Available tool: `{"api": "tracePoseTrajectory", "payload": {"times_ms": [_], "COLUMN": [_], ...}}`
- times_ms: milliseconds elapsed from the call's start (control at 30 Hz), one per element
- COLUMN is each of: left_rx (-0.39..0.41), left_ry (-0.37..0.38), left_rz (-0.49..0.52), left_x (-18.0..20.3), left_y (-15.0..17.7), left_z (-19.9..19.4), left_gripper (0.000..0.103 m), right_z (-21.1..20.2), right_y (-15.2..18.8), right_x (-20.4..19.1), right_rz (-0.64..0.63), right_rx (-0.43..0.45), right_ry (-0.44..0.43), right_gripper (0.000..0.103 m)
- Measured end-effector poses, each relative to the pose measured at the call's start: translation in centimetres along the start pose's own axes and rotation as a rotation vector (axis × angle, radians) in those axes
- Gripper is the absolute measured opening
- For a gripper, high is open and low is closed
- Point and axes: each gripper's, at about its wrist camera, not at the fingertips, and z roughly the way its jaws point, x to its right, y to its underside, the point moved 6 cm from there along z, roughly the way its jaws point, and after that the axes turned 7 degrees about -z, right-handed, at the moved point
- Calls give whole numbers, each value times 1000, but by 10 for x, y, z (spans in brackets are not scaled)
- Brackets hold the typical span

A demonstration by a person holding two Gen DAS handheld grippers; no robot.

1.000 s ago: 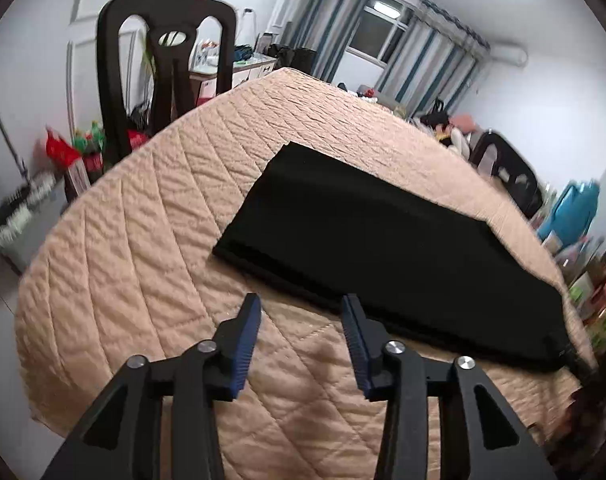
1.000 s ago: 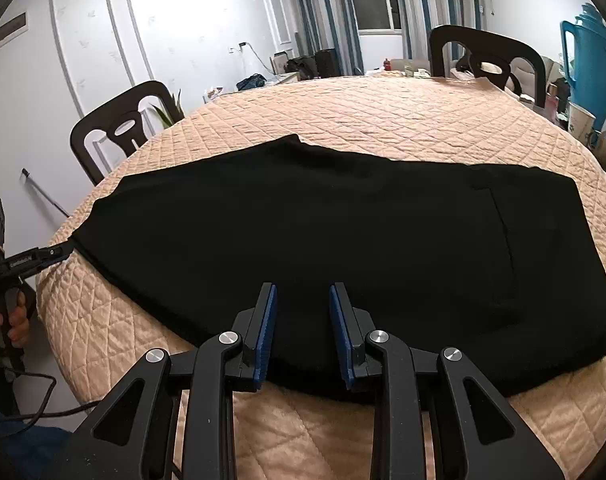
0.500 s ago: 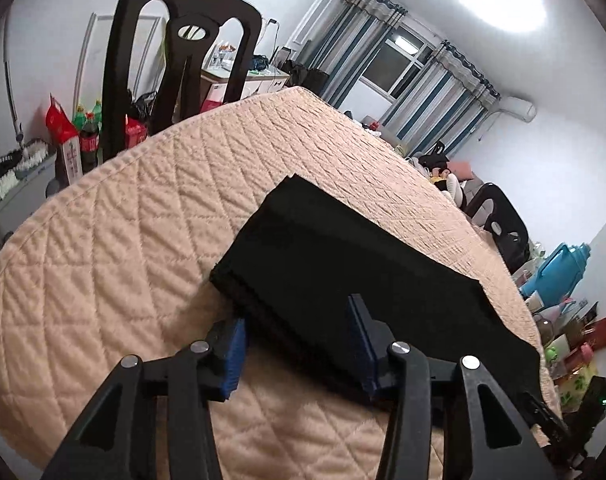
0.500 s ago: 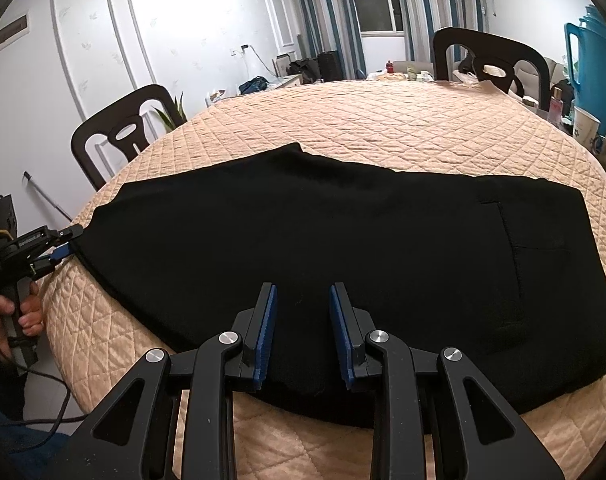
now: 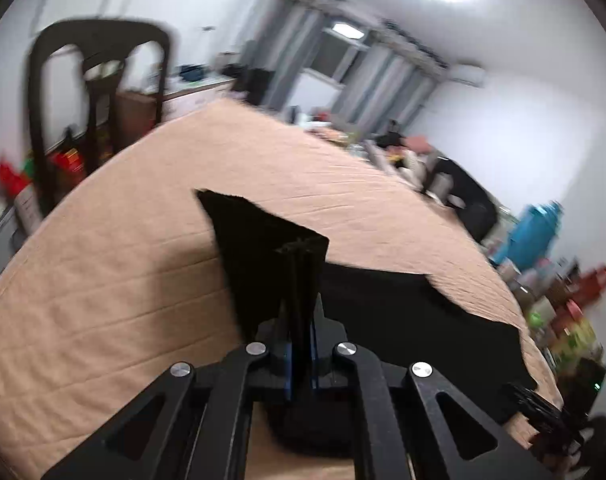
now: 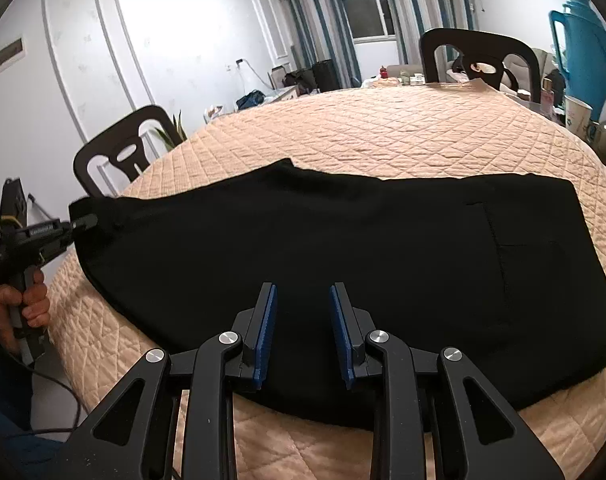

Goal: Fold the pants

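Black pants (image 6: 343, 248) lie folded lengthwise across the round table's peach quilted cover (image 6: 403, 136). My left gripper (image 5: 301, 332) is shut on the pants' leg-end hem (image 5: 271, 256) and holds that corner lifted off the table; it also shows at the left of the right wrist view (image 6: 85, 222), pinching the cloth's edge. My right gripper (image 6: 303, 320) is open and empty, hovering over the near edge of the pants at their middle. The waist end with a pocket (image 6: 535, 240) lies flat at the right.
Dark chairs stand around the table (image 6: 119, 156) (image 6: 479, 60) (image 5: 95, 92). A blue thermos jug (image 6: 583, 40), cups and bottles (image 5: 563, 308) crowd the side beyond the waist end. The table's far half is bare quilt.
My left gripper has closed on the leg-end hem and raised it off the table. My right gripper has stayed in place, still open.
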Motion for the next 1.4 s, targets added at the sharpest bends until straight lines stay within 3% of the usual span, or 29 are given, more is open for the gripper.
{"api": "tracePoseTrajectory", "payload": {"times_ms": [167, 333, 467, 600, 667, 767, 833, 900, 1100, 1400], "left_rx": [-87, -246, -400, -482, -472, -391, -322, -262, -179, -156], "left_ry": [178, 331, 359, 366, 401, 423, 392, 327, 179, 141], "left_rz": [144, 277, 354, 326, 306, 295, 281, 266, 195, 159], "left_x": [86, 159, 179, 168, 164, 159, 148, 131, 83, 58], "left_y": [11, 60, 109, 125, 120, 104, 88, 74, 49, 43], "left_z": [29, 65, 87, 85, 72, 51, 43, 42, 45, 54], "left_gripper": [7, 7, 7, 14, 23, 33, 34, 34, 34, 34], "right_z": [-10, -20, -25, -21, -15, -3, 6, 20, 57, 84], "right_y": [0, 3, 10, 13, 10, 1, -6, -13, -27, -40], "right_x": [8, 19, 30, 33, 32, 23, 14, 7, -7, -13], "right_rz": [26, 65, 125, 190, 206, 206, 202, 205, 181, 234], "right_rx": [29, 43, 40, 37, 33, 25, 15, -15, -102, -160], "right_ry": [4, 19, 5, -66, -101, -164, -206, -248, -256, -318], "right_gripper": [28, 28, 28, 28, 28, 28, 32, 43, 43, 39]}}
